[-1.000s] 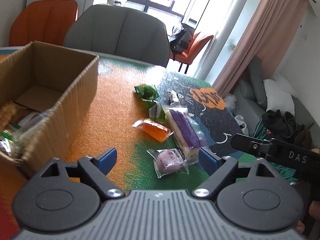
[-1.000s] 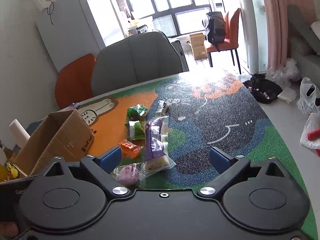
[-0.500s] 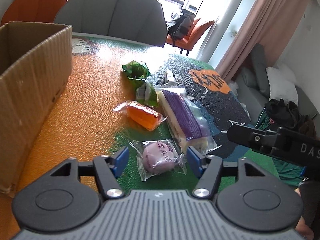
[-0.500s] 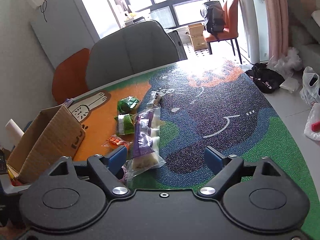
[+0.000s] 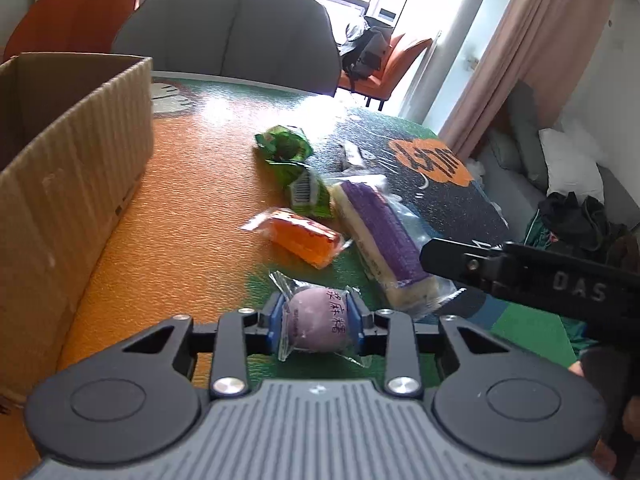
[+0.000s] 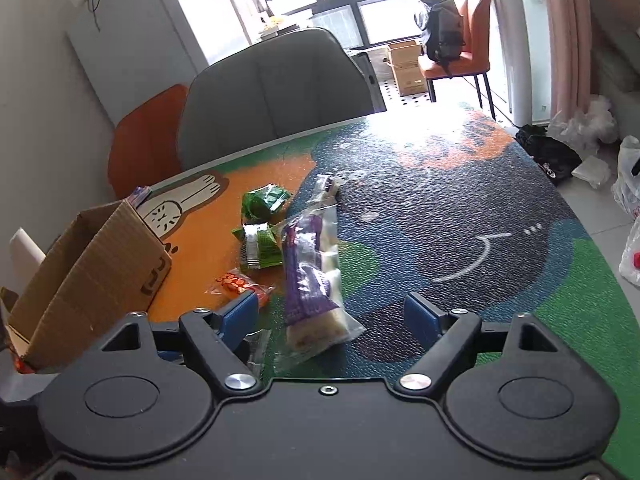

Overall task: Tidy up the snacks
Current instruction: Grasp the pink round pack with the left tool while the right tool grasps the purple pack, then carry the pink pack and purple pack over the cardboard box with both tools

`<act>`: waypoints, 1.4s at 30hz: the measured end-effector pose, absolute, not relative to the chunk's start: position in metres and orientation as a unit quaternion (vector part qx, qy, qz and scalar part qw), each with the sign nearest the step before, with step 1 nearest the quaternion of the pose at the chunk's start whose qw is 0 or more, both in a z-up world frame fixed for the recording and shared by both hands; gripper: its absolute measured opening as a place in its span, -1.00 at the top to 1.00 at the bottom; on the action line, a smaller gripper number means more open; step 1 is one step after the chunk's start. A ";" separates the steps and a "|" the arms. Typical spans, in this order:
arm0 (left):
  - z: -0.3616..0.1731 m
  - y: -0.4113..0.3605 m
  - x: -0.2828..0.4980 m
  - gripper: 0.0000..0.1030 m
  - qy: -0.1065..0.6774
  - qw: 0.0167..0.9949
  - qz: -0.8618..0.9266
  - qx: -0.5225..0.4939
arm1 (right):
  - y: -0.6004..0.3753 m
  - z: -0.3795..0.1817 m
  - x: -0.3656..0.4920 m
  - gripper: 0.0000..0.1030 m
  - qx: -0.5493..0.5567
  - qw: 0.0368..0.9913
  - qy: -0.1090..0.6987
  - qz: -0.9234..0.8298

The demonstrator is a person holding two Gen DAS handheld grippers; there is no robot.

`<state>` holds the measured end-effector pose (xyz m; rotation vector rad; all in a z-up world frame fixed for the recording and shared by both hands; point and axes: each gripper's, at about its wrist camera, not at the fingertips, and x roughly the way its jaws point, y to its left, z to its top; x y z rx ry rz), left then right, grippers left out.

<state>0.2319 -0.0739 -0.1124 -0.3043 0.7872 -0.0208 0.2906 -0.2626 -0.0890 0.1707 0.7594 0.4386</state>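
My left gripper (image 5: 316, 316) is low over the table mat, jaws closing, blue pads pressing both sides of a round purple mochi in a clear wrapper (image 5: 314, 324). Past it lie an orange snack packet (image 5: 304, 238), a long purple-and-white cake packet (image 5: 380, 232), two green packets (image 5: 310, 194) and a small clear packet (image 5: 352, 154). My right gripper (image 6: 330, 312) hovers with jaws wide but closing; the near end of the cake packet (image 6: 308, 276) lies between them, untouched. The open cardboard box (image 5: 68, 184) stands at the left.
A grey chair (image 6: 276, 88) and an orange chair (image 6: 144, 140) stand behind the table. The mat's round edge (image 6: 592, 240) drops to a floor with bags at the right. The right gripper's black finger (image 5: 520, 272) reaches into the left wrist view.
The left gripper sank toward the mochi and its jaws came in from wide apart onto the wrapper. The right gripper moved forward and down over the cake packet, jaws narrowing a little.
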 end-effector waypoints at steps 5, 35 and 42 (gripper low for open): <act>-0.108 -0.060 0.229 0.44 0.378 0.913 0.004 -0.149 | -0.251 -0.091 0.297 -0.45 0.077 0.903 0.367 0.208; -0.119 -0.075 0.231 -0.02 0.380 0.920 0.021 -0.097 | -0.248 -0.100 0.282 -0.09 0.037 0.896 0.392 0.203; -0.116 -0.069 0.231 0.27 0.385 0.916 0.021 -0.107 | -0.239 -0.108 0.278 0.37 0.005 0.899 0.388 0.204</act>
